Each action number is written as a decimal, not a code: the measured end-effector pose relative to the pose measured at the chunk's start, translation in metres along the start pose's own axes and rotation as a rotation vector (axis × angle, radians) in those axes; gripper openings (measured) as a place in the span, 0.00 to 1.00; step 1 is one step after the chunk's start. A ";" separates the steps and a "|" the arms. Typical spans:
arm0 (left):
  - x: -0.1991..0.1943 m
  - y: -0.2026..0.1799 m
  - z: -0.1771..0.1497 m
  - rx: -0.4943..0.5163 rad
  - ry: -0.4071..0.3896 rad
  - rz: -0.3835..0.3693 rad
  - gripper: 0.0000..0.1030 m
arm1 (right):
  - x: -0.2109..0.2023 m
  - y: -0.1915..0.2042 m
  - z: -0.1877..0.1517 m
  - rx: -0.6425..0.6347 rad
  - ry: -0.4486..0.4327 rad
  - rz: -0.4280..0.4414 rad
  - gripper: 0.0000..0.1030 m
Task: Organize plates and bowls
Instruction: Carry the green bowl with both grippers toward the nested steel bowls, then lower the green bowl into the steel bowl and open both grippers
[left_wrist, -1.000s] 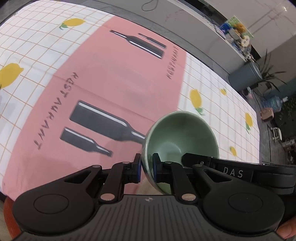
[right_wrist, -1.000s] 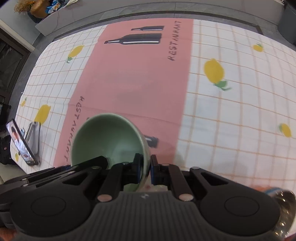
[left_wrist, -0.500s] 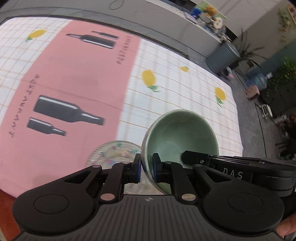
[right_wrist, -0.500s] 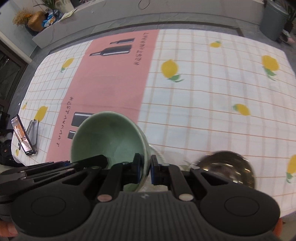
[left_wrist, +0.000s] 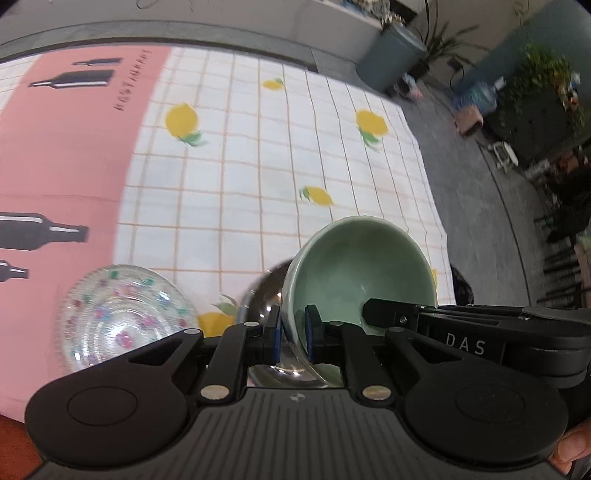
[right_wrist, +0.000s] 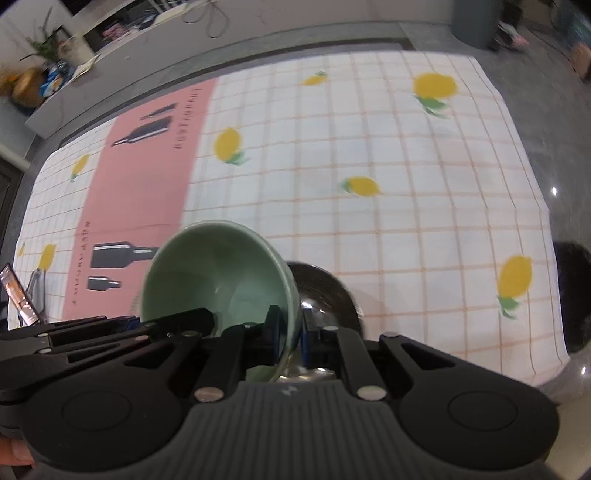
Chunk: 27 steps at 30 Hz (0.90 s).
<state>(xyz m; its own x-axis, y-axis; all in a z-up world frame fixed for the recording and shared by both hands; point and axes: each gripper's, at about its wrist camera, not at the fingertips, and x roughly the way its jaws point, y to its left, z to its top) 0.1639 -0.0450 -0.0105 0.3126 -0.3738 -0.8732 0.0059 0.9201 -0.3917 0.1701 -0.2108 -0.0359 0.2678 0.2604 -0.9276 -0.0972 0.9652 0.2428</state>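
Both grippers grip one green ceramic bowl (left_wrist: 354, 273) by opposite rims and hold it in the air. My left gripper (left_wrist: 293, 334) is shut on its left rim. My right gripper (right_wrist: 290, 332) is shut on its right rim; the bowl (right_wrist: 218, 269) fills the lower left of that view. A shiny steel bowl (right_wrist: 325, 291) sits on the table just under and right of the green bowl; it also shows in the left wrist view (left_wrist: 262, 299). A clear glass plate with coloured dots (left_wrist: 122, 317) lies to the left of the steel bowl.
The table carries a white checked cloth with lemons (right_wrist: 406, 206) and a pink band with bottle prints (left_wrist: 62, 155). A phone on a stand (right_wrist: 18, 295) is at the far left. The table's right edge (right_wrist: 550, 258) drops to grey floor.
Both grippers have carried the green bowl to the right across the table. The glass plate and then the steel bowl have come into view beneath it.
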 end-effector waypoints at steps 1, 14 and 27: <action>0.005 -0.002 -0.001 0.002 0.012 0.004 0.13 | 0.003 -0.006 -0.001 0.010 0.010 0.003 0.08; 0.036 -0.008 -0.007 0.053 0.119 0.129 0.13 | 0.049 -0.030 -0.017 0.046 0.121 0.055 0.09; 0.048 -0.008 -0.004 0.107 0.155 0.178 0.13 | 0.067 -0.024 -0.013 0.005 0.145 0.008 0.10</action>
<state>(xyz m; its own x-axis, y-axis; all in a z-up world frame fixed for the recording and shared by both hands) 0.1750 -0.0710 -0.0502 0.1689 -0.2104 -0.9629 0.0669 0.9771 -0.2018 0.1775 -0.2167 -0.1072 0.1252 0.2624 -0.9568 -0.0939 0.9632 0.2519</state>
